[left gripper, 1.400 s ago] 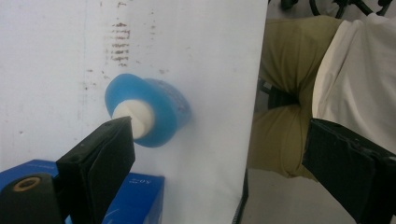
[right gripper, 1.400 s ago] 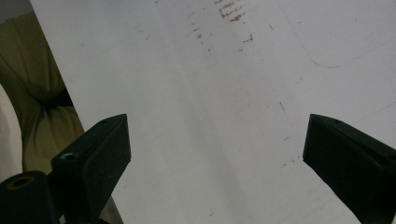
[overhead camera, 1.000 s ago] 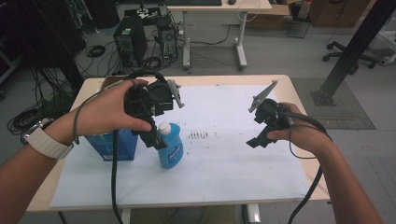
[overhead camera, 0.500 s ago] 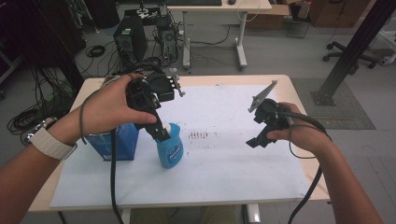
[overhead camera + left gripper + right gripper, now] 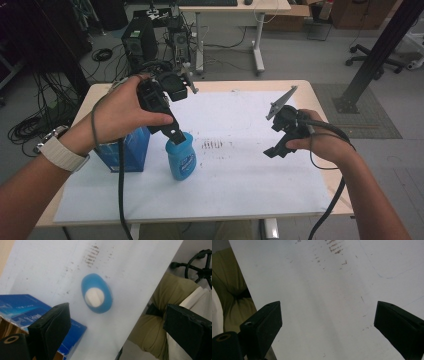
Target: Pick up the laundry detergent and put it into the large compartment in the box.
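At nine o'clock on the table [image 5: 240,86], a blue box [image 5: 126,151] stands on the white sheet [image 5: 235,172] that covers most of the tabletop. Just beside it, toward the centre, a blue bottle [image 5: 181,159] stands upright with a white cap [image 5: 94,297]. The left gripper [image 5: 174,133] hangs right above the bottle, held in the person's left hand [image 5: 122,111] (a pale watch strap sits on that wrist). In the left gripper view its jaws are spread wide, the bottle below and between them, nothing touching; how far above the cap they are is hard to judge. At the sheet's centre, about three o'clock from the bottle, lies a patch of brown smudges [image 5: 214,145]. Farther toward three o'clock, the right gripper [image 5: 276,149] is held in the right hand [image 5: 320,145] above bare sheet, well apart from the bottle. Its jaws also stand wide apart, gripping nothing.
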Available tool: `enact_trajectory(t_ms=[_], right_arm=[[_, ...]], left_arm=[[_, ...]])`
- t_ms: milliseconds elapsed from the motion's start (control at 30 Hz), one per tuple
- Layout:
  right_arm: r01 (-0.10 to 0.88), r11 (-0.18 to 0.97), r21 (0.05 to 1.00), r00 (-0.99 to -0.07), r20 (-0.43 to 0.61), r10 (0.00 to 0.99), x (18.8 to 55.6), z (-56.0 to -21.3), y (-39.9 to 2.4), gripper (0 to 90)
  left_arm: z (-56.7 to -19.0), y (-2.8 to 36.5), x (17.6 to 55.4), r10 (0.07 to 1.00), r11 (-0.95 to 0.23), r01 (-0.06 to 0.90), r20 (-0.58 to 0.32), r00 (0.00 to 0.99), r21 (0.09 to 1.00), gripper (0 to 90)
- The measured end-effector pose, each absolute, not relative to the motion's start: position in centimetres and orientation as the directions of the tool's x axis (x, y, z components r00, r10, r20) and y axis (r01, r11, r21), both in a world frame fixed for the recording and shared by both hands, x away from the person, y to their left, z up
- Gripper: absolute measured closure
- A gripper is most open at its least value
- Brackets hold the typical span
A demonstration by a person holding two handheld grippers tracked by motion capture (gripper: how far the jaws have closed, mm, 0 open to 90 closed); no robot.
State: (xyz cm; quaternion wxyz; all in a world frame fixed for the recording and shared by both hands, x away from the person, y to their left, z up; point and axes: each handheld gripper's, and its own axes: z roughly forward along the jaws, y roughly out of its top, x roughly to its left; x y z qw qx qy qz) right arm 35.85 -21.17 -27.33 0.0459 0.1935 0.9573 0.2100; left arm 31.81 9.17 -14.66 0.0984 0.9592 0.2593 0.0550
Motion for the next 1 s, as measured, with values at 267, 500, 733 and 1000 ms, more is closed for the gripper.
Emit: enact_trajectory(t_ms=[267,500,733,1000], right_arm=[[0.347,0.837,0.423,-0.923,-0.005,0.385,35.9,-27.4,-21.0,8.2],[0.344,0.838,0.425,-0.924,-0.006,0.382,36.0,-27.4,-20.8,8.2],[0.341,0.836,0.430,-0.925,-0.006,0.381,36.1,-27.4,-20.8,8.2],[0.339,0.836,0.432,-0.925,-0.007,0.379,36.1,-27.4,-20.7,8.2]], left_arm=[[-14.9,8.8,32.3,0.563,-0.816,0.542,0.065,0.824,0.199,8.1],[-15.3,8.8,32.6,0.608,-0.787,0.590,0.065,0.791,0.182,8.5],[-15.9,8.8,33.0,0.640,-0.764,0.624,0.068,0.765,0.166,9.4],[-16.2,8.9,33.5,0.678,-0.730,0.662,0.059,0.732,0.170,9.1]])
